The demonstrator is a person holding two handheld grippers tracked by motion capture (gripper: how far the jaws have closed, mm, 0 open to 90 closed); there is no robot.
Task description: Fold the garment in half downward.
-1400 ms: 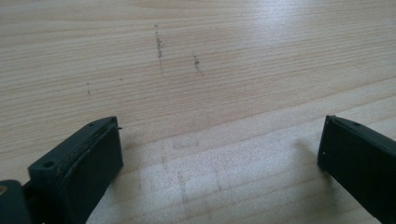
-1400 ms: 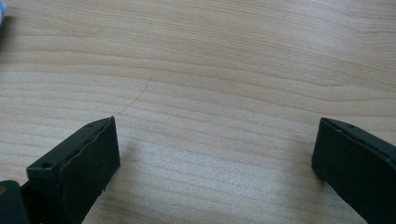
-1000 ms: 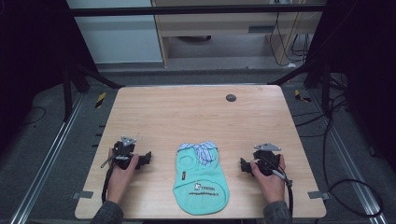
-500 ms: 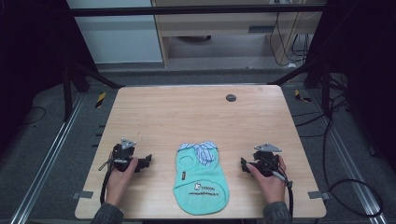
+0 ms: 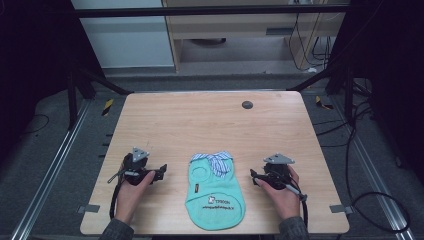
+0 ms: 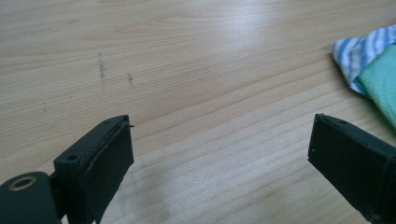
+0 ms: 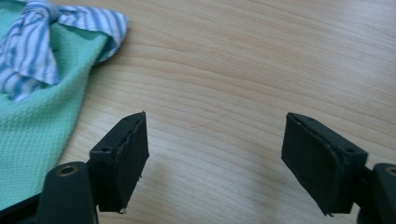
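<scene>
Both sets of jaws stand wide apart with nothing between them — the left gripper (image 5: 161, 171) and the right gripper (image 5: 254, 175) rest on the counter (image 5: 200, 125), one on either side of the small green garment (image 5: 216, 197). It lies flat between them, striped collar (image 5: 214, 161) away from the person and long axis running toward the near edge — the right gripper looks slightly nearer.

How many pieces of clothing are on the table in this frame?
1: a small green garment with a striped blue-and-white collar lies flat near the table's front edge, between the two open grippers, left and right. Nothing seems hidden.
</scene>
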